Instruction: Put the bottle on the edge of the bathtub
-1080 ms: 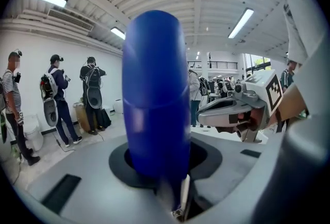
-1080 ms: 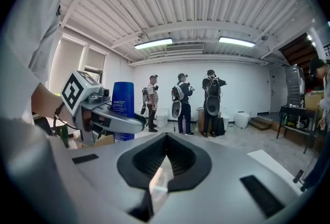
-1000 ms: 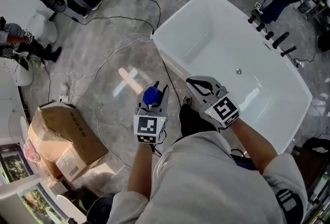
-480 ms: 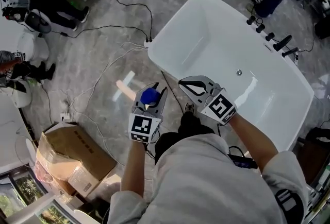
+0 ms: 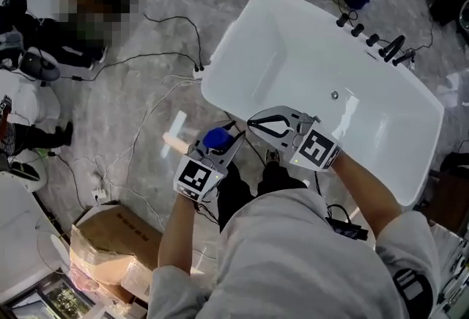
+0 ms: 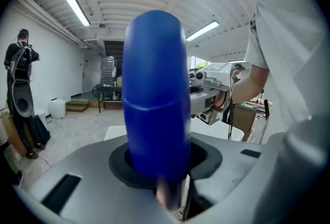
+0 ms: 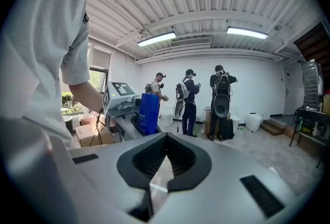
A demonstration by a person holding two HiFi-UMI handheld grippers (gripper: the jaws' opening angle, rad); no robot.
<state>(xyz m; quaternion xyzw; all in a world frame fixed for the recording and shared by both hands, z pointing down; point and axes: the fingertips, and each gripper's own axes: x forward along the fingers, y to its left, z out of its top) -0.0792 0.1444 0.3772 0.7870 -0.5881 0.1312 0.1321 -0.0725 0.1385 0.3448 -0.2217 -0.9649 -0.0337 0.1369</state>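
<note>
Your left gripper (image 5: 223,141) is clamped on the blue bottle (image 5: 215,138). Its own view has the bottle upright between the jaws, filling the middle of the frame. Your right gripper (image 5: 256,122) has its jaws pressed together with nothing between them.

From the head view the bottle hangs over the floor, just short of the near rim of the white bathtub (image 5: 220,64) and not yet on its edge. Inside the tub only a small round metal fitting (image 5: 334,95) shows on the inner wall. Black tap fittings (image 5: 374,42) line the far rim. Low on your left sits a cardboard box (image 5: 117,237); what it holds cannot be told.

Cables (image 5: 168,61) trail across the grey floor up to the tub's corner, and a pale stick (image 5: 176,141) lies just beside the left gripper. Your right gripper sits just beside the left one, over the near rim.

The right gripper view gives you what the head view does not: three people with backpacks (image 7: 188,94) standing by a white wall, with the bottle and left gripper off to the side. The left gripper view shows another person (image 6: 20,79) by the wall, the right gripper behind the bottle, and ceiling strip lights (image 6: 77,9).
</note>
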